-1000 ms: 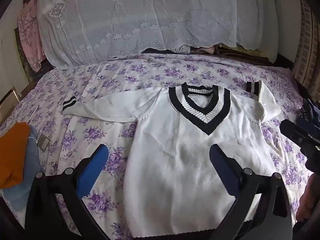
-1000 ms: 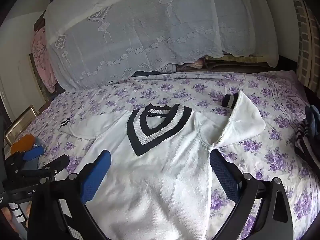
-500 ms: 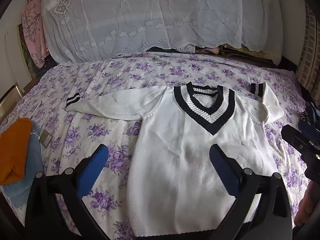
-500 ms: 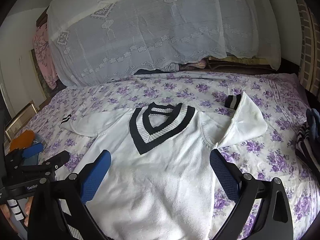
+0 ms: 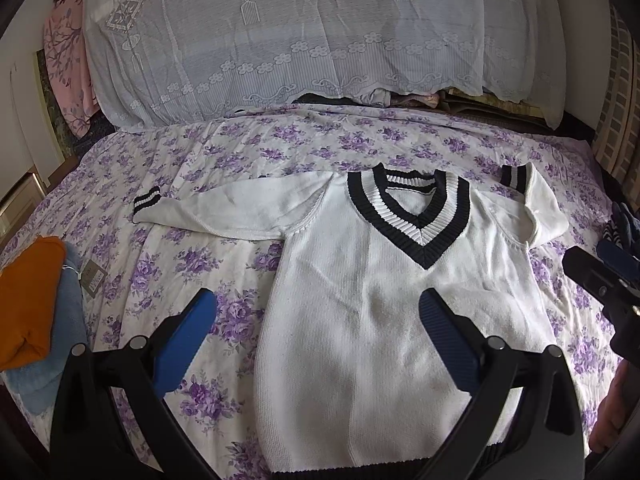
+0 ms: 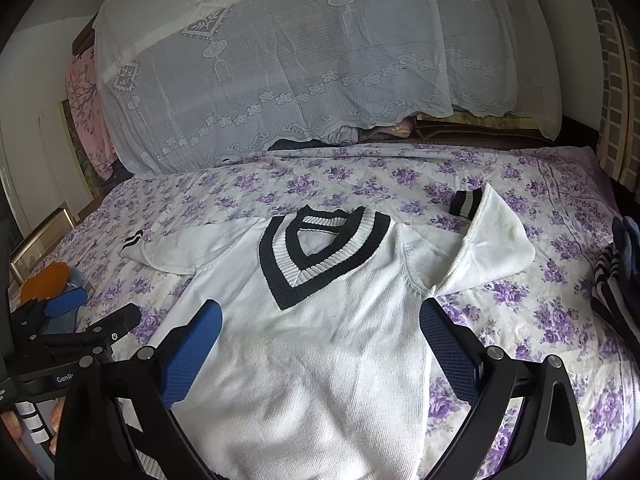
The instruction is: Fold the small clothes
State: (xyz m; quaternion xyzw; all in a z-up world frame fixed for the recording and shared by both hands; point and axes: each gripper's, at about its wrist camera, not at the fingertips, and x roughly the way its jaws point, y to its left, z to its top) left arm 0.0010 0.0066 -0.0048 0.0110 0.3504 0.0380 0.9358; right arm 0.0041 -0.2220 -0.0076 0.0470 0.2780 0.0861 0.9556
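A small white V-neck sweater with black-and-white trim lies face up on the floral bed; it also shows in the right wrist view. Its left sleeve stretches out flat to the left. Its right sleeve is bent back up toward the collar. My left gripper is open and empty, above the sweater's lower left body. My right gripper is open and empty, above the sweater's lower right body. Each gripper shows at the edge of the other's view.
A folded orange garment on a blue one lies at the bed's left edge. Dark striped clothes lie at the right edge. A lace-covered pile stands along the back of the purple-flowered sheet.
Both grippers have drawn back and risen a little, so the sweater sits lower and smaller in both views. The sweater has not moved. Both grippers stay open.
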